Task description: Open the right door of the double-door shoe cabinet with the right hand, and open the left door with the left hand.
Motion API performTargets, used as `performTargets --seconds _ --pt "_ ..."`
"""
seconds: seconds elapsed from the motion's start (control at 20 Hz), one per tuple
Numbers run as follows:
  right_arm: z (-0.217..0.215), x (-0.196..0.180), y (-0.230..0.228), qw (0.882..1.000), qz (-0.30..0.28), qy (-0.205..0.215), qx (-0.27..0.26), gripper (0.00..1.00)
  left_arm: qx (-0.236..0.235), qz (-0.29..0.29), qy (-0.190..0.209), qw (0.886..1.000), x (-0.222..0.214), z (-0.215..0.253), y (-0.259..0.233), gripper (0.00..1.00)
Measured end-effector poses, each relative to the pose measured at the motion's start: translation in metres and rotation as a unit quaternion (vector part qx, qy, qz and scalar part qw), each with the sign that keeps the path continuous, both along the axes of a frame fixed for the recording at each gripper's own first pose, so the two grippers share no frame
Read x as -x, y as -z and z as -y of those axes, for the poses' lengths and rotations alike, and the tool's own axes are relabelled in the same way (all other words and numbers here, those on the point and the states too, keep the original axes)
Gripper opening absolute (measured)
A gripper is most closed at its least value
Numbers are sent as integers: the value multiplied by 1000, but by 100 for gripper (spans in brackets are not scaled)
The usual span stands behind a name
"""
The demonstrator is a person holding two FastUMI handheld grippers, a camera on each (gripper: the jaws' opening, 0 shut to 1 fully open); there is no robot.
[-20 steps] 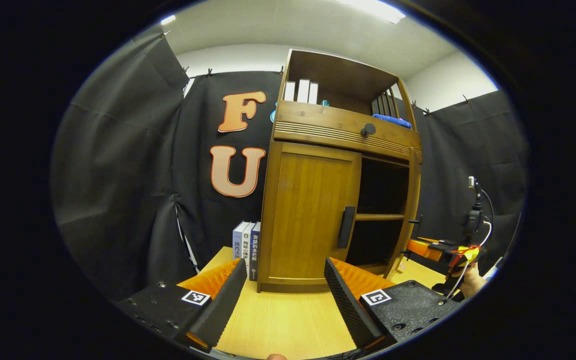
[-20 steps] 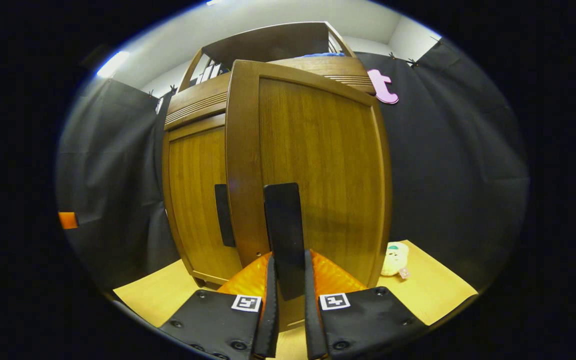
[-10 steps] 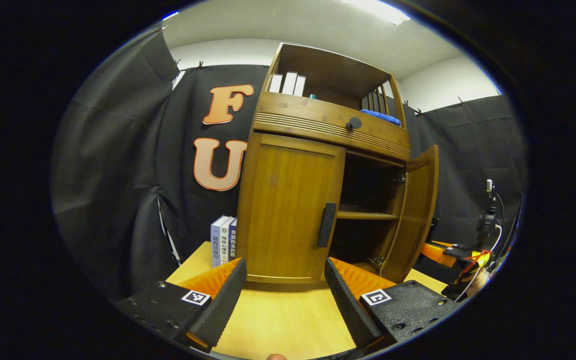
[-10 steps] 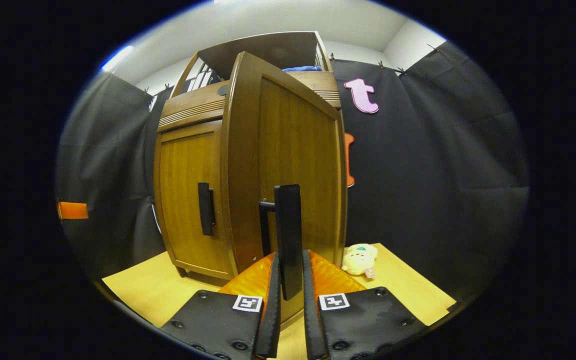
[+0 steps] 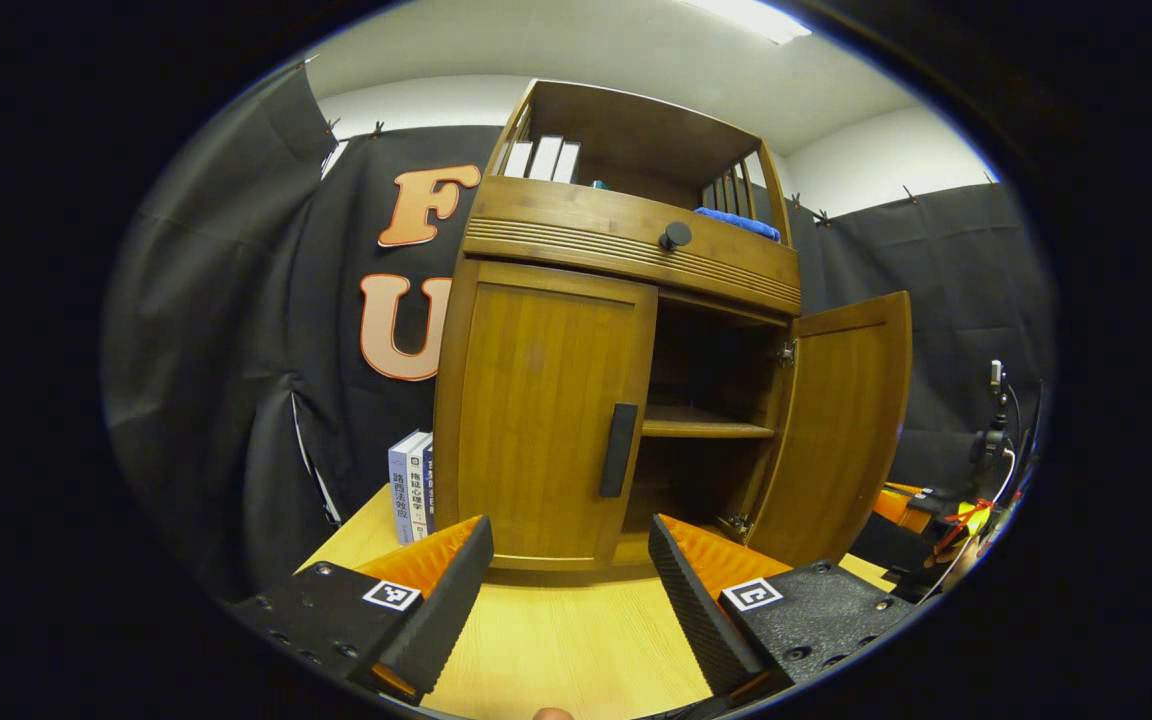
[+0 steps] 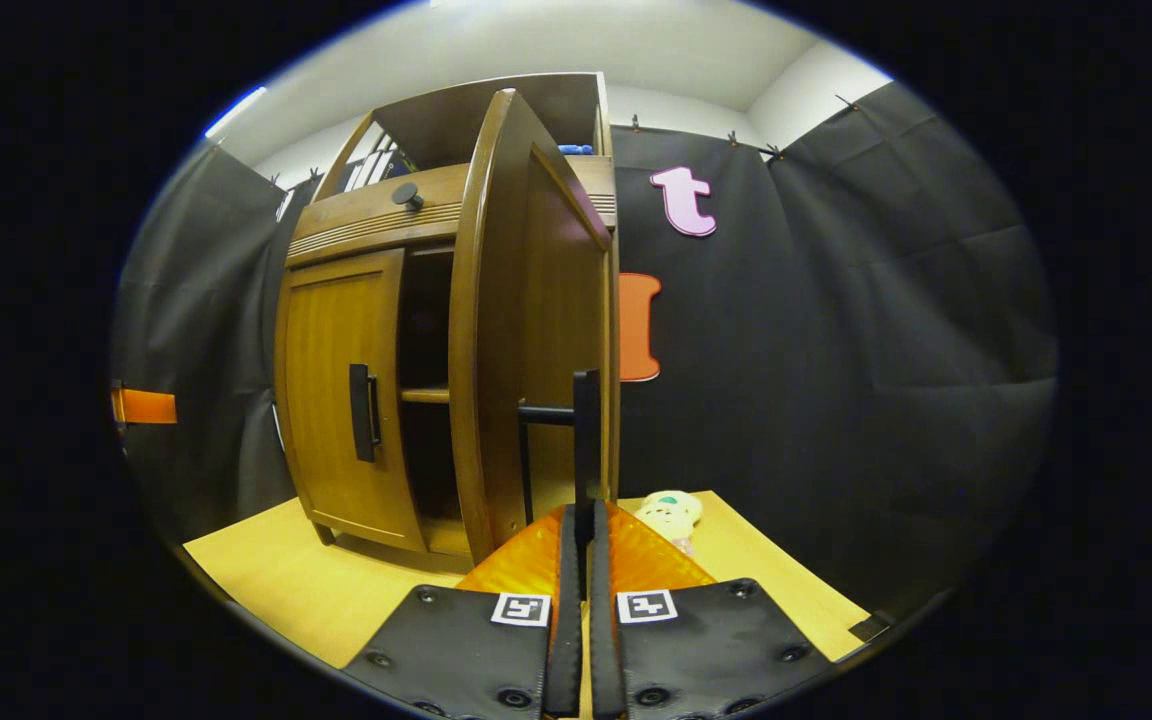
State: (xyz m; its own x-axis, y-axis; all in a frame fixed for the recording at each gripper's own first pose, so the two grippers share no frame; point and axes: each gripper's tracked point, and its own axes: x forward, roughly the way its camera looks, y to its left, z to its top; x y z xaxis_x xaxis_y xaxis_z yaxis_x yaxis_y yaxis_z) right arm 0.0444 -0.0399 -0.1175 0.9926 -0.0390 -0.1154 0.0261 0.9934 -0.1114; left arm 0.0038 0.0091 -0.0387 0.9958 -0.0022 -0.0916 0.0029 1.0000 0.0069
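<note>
Two doors are seen on the shoe cabinet (image 5: 626, 250), which stands on the bench (image 5: 556, 640) against the black cloth wall. Its right door (image 5: 841, 430) is swung wide open, so that the dark inside and a shelf (image 5: 706, 428) are laid bare; its left door (image 5: 536, 410) is shut, and the left door handle (image 5: 619, 450) is untouched.

In the right gripper view the right door handle (image 6: 586, 440) is clamped between the two fingers of the right gripper (image 6: 579, 600), which are drawn almost together upon it. In that view the open door is seen nearly edge-on.

In the left gripper view the left gripper (image 5: 566, 590) is held wide open with nothing in it, near the front of the cabinet and apart from it, low over the bench, with its fingers to either side of the shut door's lower right corner.

Some books (image 5: 408, 485) are stood on the bench just left of the cabinet. A small plush toy (image 6: 671, 512) is laid on the bench at the far right, near the open door. A round knob (image 5: 675, 236) is set on the drawer front above the doors.
</note>
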Motion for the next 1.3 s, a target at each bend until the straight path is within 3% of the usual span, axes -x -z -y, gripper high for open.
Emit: performTargets --seconds 0.15,0.2,0.35,0.4,0.75,1.3 --pt "27 0 -4 1000 2 19 -12 11 -6 4 -5 1000 -7 7 -2 92" --pt "35 -2 -5 1000 4 27 -13 11 -7 7 -7 1000 -9 9 -4 95" --pt "55 1 -9 999 7 34 -21 0 -9 12 -6 1000 -18 21 -7 92" --pt "57 4 -9 999 5 31 -31 8 -11 11 -6 1000 -20 24 -7 92" --pt "90 12 -17 998 20 48 -42 8 -22 8 5 1000 -34 50 -5 95" --pt "95 24 -6 997 -2 28 -69 8 -23 -7 21 999 -53 85 10 92"
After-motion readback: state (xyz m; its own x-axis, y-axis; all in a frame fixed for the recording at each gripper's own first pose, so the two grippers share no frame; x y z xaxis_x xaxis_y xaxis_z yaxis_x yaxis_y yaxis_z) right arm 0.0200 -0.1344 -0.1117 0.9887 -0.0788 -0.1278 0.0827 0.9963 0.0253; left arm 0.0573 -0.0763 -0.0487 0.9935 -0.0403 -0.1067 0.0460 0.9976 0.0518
